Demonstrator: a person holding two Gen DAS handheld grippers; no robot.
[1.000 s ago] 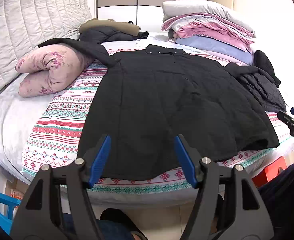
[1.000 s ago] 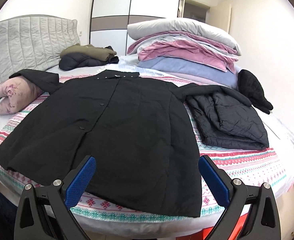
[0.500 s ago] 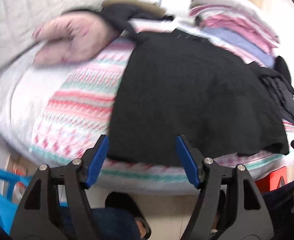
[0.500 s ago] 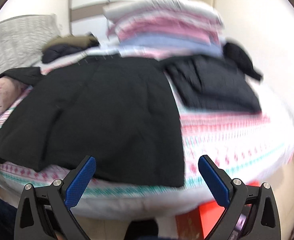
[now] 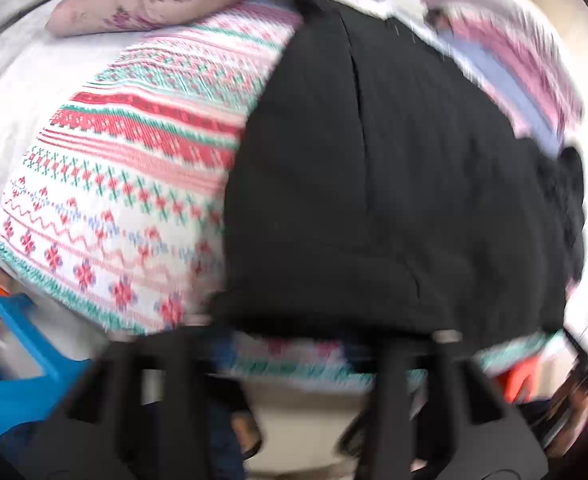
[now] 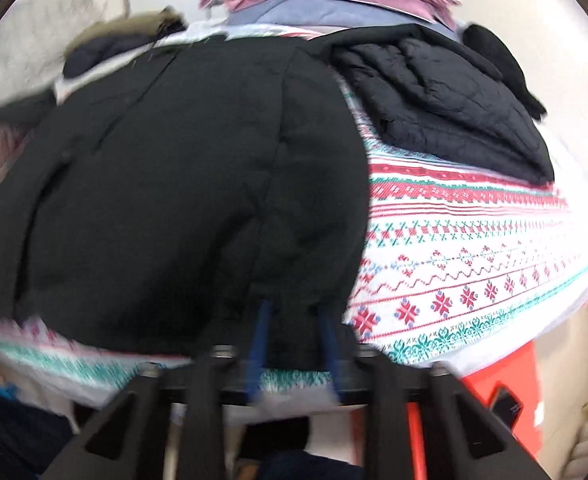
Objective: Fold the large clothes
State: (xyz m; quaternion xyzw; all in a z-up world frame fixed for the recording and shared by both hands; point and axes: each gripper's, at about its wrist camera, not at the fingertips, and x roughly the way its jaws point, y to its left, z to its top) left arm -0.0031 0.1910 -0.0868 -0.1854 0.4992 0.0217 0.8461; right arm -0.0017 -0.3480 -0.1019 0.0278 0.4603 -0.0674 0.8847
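Down at the bed's near edge, my right gripper (image 6: 294, 320) had just closed its blue pads on the hem of the black coat (image 6: 181, 184), and my left gripper (image 5: 294, 332) had closed too, on that hem as far as the blur showed. Beyond, the coat lay spread across the patterned blanket (image 6: 466, 256), a folded dark jacket (image 6: 446, 104) near it.

The coat (image 5: 394, 168) is plain black. Under it, the bedspread (image 5: 125, 168) is white with red, teal and pink knit-style bands of snowflakes. The quilted jacket (image 6: 446, 108) is black too.
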